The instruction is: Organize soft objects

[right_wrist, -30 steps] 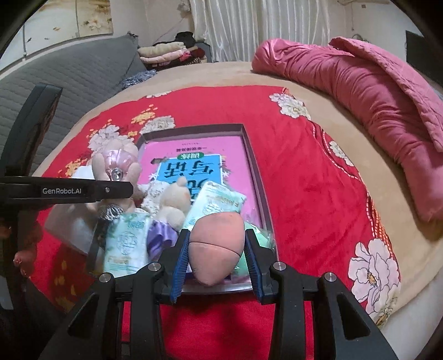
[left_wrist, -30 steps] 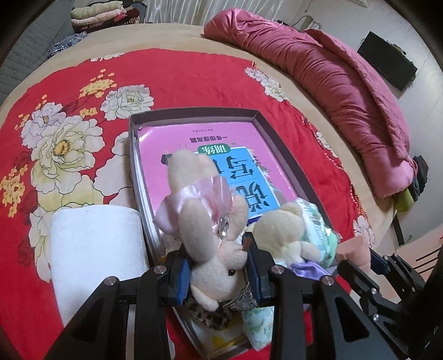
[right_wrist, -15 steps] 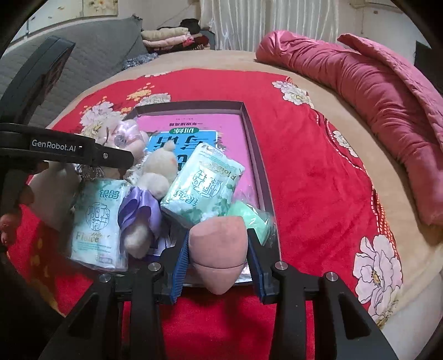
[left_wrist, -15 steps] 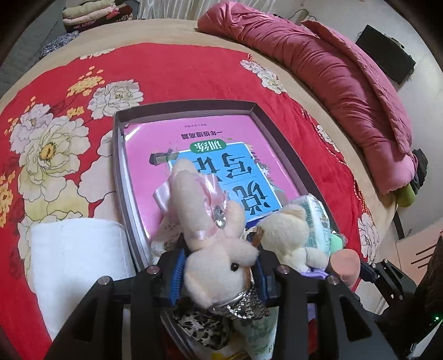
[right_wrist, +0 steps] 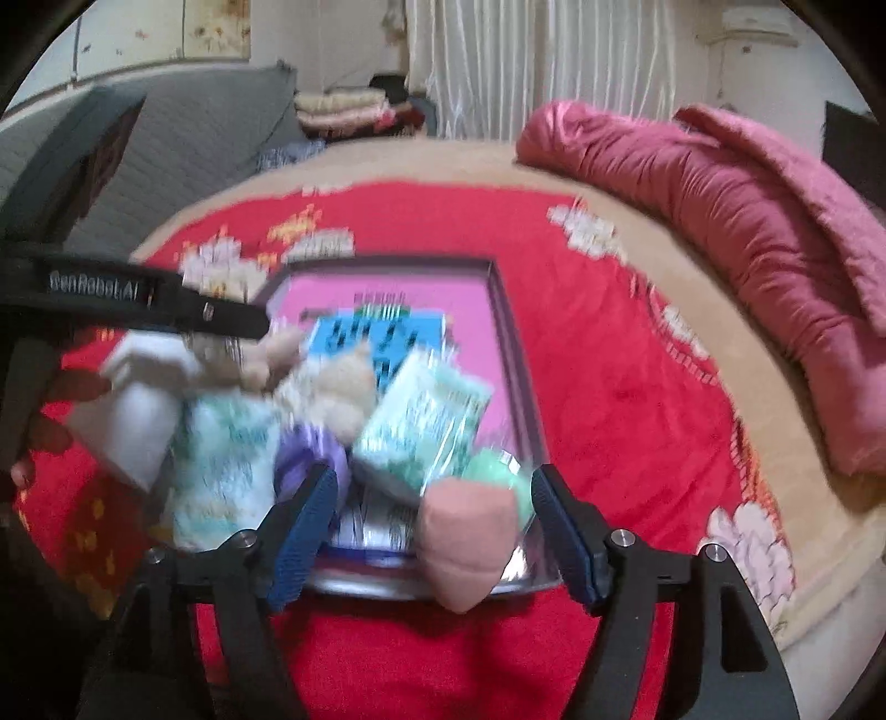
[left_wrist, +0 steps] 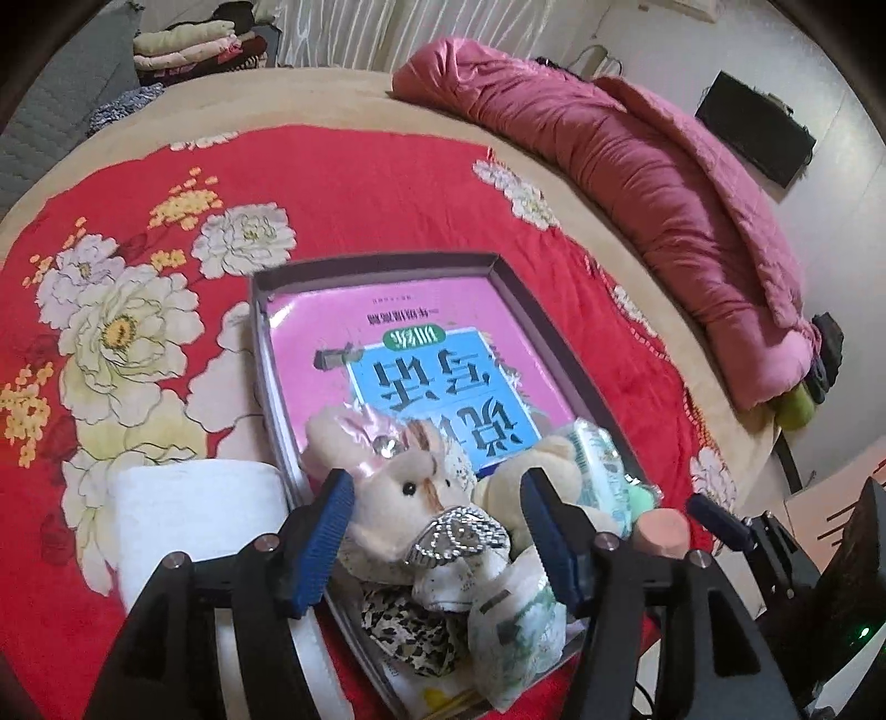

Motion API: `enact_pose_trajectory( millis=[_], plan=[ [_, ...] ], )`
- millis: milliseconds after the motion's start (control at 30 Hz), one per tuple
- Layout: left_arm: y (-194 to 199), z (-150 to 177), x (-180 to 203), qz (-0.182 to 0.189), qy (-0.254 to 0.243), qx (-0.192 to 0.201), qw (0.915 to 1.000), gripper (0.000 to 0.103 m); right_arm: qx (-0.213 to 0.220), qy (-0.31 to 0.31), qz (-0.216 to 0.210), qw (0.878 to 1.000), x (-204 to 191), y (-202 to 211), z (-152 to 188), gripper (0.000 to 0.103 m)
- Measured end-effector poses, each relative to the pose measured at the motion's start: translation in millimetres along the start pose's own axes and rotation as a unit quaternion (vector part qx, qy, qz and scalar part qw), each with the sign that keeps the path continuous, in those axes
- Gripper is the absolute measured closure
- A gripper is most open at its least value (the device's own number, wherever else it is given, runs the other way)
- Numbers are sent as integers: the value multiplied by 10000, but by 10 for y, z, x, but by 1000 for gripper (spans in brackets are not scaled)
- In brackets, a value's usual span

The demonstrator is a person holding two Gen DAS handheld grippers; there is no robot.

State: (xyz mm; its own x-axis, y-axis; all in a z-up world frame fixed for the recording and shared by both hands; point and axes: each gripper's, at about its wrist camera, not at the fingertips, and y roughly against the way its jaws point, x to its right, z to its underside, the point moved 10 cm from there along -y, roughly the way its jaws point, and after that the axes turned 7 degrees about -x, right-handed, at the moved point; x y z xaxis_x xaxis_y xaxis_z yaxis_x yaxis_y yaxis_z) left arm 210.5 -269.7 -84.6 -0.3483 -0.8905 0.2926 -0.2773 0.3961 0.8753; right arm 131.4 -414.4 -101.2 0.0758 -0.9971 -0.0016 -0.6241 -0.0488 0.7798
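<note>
On the red flowered bedspread (left_wrist: 360, 183) a shallow dark tray (left_wrist: 554, 327) holds a pink-covered book (left_wrist: 398, 327) at its far end and, crowded at its near end, a cream plush rabbit (left_wrist: 404, 498), a tan plush bear (left_wrist: 515, 487), mint tissue packs (right_wrist: 421, 421) and a peach egg-shaped sponge (right_wrist: 465, 531), with a white folded towel (left_wrist: 188, 515) just left of the tray.

I see a red floral blanket (left_wrist: 343, 183) spread over the bed, with a rolled pink quilt (left_wrist: 637, 183) along its far right edge. Folded clothes (left_wrist: 188, 47) sit stacked beyond the bed, near white curtains (right_wrist: 531, 61) and a grey quilted sofa (right_wrist: 210, 133).
</note>
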Motion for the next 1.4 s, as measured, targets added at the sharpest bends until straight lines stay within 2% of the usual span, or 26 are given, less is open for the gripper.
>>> enact_pose_trajectory(
  millis=[267, 433, 567, 667, 767, 867, 967, 1200, 1400],
  plan=[
    [459, 57, -66, 32, 116, 448, 9989, 41, 315, 93, 45, 9995, -159, 273, -184, 28],
    [798, 238, -261, -227, 273, 745, 9966, 41, 542, 197, -245, 9980, -606, 493, -318, 28],
    [1077, 430, -514, -421, 507, 978, 9930, 41, 506, 299, -56, 9983, -922, 529, -381, 28],
    [1239, 592, -687, -379, 684, 979, 9921, 41, 465, 63, -86, 9989, -1137, 550, -370, 28],
    [1367, 730, -859, -501, 767, 1025, 9905, 41, 397, -219, -196, 9988, -1367, 578, -302, 28],
    [1465, 889, -1034, -675, 843, 1062, 9885, 41, 496, -205, -23, 9986, -1515, 679, -239, 28],
    [1492, 1050, -1152, -618, 905, 1002, 9889, 40, 597, -189, 65, 9980, -1638, 818, -187, 28],
    [1466, 1346, -1090, -514, 820, 868, 9915, 41, 555, -215, 242, 9979, -1719, 1088, -2, 27],
    [1587, 1447, -826, -500, 611, 1055, 9913, 41, 370, -215, 413, 9982, -1626, 1199, 246, 27]
  ],
)
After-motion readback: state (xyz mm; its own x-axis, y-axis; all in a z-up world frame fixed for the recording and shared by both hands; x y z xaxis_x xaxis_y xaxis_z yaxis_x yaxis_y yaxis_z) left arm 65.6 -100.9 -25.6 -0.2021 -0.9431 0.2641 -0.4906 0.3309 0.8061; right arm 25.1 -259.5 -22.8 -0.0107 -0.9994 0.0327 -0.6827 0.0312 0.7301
